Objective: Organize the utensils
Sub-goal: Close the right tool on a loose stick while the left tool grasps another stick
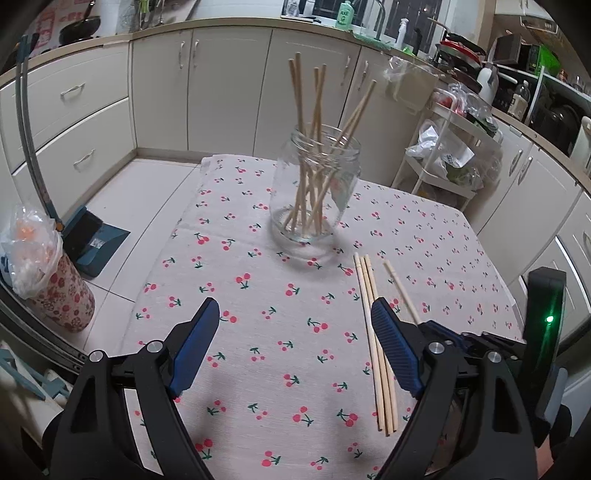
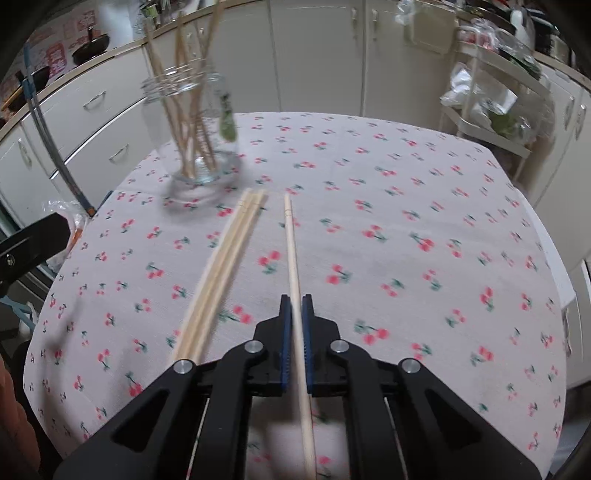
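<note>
Right gripper (image 2: 296,310) clamped on a single pale wooden chopstick (image 2: 291,251) lying on the cherry-print tablecloth (image 2: 406,221). Left gripper (image 1: 295,314) wide open, empty; three loose chopsticks (image 1: 369,295) beside it, near the clear glass jar (image 1: 314,184) of chopsticks

"AXE" on green bottle (image 1: 345,14)
</note>
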Available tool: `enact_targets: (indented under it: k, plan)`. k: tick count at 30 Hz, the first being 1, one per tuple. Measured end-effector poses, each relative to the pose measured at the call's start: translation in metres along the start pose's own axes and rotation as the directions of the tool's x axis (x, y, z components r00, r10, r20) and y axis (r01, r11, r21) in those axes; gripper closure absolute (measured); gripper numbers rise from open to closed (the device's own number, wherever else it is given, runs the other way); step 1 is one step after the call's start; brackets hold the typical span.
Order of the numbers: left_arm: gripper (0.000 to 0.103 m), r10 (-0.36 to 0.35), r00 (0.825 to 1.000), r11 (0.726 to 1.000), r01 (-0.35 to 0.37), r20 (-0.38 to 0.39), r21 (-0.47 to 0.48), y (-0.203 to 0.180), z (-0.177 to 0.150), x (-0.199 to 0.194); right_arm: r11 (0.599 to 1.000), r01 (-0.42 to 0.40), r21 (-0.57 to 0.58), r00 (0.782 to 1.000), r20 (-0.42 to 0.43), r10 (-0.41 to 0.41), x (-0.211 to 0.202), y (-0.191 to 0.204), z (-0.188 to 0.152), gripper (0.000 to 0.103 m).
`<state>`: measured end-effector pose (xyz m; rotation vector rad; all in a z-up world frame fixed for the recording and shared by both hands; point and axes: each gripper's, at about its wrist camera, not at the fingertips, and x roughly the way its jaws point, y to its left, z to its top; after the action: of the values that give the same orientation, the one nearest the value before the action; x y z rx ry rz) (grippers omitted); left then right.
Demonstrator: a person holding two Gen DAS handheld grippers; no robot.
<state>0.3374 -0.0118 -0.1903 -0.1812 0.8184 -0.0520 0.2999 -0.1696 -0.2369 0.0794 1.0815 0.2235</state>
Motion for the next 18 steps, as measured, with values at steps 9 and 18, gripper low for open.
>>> enact_targets:
  k: [9, 18]
  plan:
    - [0.021, 0.016, 0.999, 0.999, -0.014, -0.034, 0.035, -0.011, -0.005, 0.013, 0.994, -0.042, 0.097, 0.999, -0.030, 0.045, -0.008, -0.022, -0.007, 0.096]
    - [0.020, 0.050, 0.993, 0.994, -0.040, -0.106, 0.101, -0.030, -0.011, 0.045, 0.999, -0.043, 0.031, 0.999, -0.022, 0.043, 0.004, -0.022, 0.008, 0.096]
